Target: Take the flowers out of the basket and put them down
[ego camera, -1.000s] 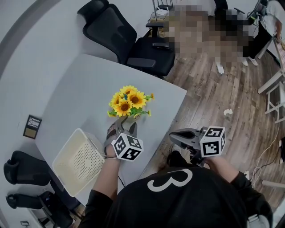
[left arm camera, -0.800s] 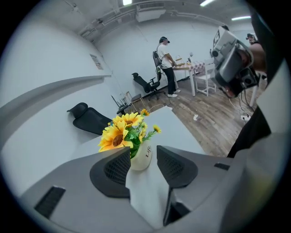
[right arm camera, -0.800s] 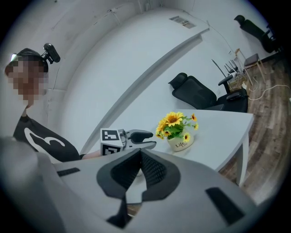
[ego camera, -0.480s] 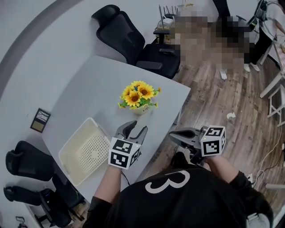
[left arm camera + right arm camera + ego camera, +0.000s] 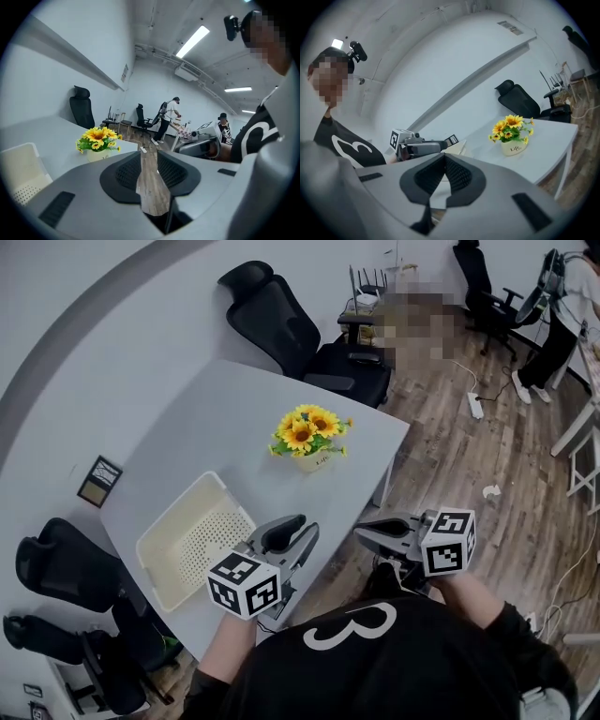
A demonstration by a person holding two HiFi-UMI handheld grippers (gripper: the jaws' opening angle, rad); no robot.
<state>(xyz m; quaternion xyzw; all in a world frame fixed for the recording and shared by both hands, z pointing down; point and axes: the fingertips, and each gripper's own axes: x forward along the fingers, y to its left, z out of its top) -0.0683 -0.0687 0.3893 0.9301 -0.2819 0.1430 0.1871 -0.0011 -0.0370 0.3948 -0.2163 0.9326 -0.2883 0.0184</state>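
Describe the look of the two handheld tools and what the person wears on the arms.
Both the left tool and the right tool are grey, with two rounded jaws lined by dark textured pads. Each carries a white cube printed with black square markers. The person wears a black top with a white figure on it.

Head view. The bench (image 5: 216,418) carries two things. The basket (image 5: 202,535) lies at its near-left end. The flowers (image 5: 309,432) stand on the bench at 2 o'clock from the basket, well apart from it and near the far-right edge. An office chair (image 5: 291,320) stands on the floor (image 5: 469,465) behind the bench, at 12 o'clock from the flowers. A second chair (image 5: 56,563) sits off the bench at 9 o'clock from the basket.
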